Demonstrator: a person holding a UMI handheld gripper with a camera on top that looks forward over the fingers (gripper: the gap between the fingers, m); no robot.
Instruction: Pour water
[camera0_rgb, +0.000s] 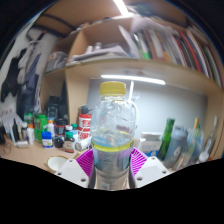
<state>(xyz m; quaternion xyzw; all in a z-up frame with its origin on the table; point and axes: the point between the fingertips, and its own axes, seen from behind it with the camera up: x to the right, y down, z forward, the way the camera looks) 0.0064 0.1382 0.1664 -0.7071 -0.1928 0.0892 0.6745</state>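
A clear plastic water bottle (112, 125) with a yellow cap and a yellow band stands upright between my fingers, lifted above the desk. My gripper (112, 162) is shut on the bottle: both purple pads (88, 159) press against its lower sides. The bottle's base is hidden below the fingers. No cup or other vessel for the water shows.
Behind the bottle is a cluttered desk with several small bottles and jars (55, 130) on the left and a green bottle (167, 135) on the right. A shelf of books (165, 45) hangs overhead, above a strip light (130, 78).
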